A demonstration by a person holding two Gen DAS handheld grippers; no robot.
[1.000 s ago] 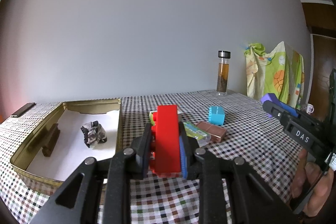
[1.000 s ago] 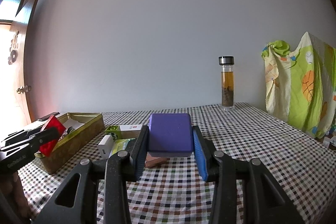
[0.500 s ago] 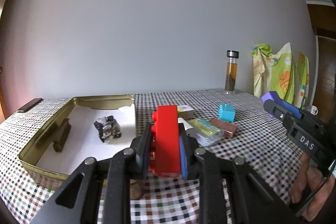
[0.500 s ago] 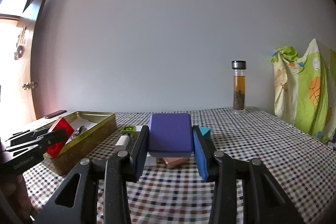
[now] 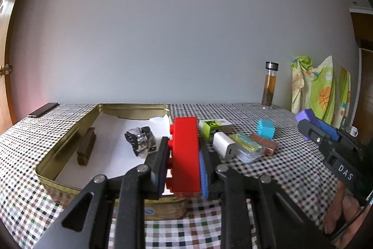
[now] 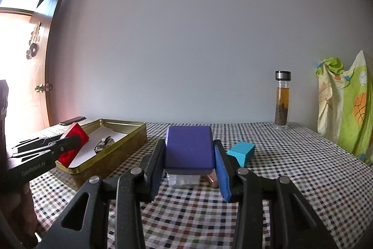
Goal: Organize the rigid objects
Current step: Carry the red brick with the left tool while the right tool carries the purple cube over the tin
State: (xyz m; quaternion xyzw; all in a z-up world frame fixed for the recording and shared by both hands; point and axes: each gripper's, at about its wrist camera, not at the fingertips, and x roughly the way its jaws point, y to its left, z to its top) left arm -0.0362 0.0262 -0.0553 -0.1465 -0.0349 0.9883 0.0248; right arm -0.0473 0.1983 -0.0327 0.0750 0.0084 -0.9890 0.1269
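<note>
My left gripper (image 5: pixel 184 155) is shut on a red toy brick (image 5: pixel 185 153), held on edge above the near right corner of the gold tin tray (image 5: pixel 70 139). The tray holds a brown block (image 5: pixel 86 148) and a crumpled foil lump (image 5: pixel 141 140) on white paper. My right gripper (image 6: pixel 190 163) is shut on a purple block (image 6: pixel 189 149), held above the checked cloth to the right of the tray (image 6: pixel 112 153). The red brick also shows in the right wrist view (image 6: pixel 73 147). The purple block also shows in the left wrist view (image 5: pixel 312 119).
Loose on the cloth right of the tray lie a green brick (image 5: pixel 211 128), a white power bank (image 5: pixel 225 147), a green-labelled clear pack (image 5: pixel 247 147), a brown bar (image 5: pixel 265 144) and a cyan block (image 5: pixel 265 128). A glass bottle (image 5: pixel 270 85) stands at the back. A dark phone (image 5: pixel 43 110) lies far left.
Both grippers have swung left toward the tray. The red brick now hangs over the tray's near right corner. The purple block stays gripped and sits closer to the tray.
</note>
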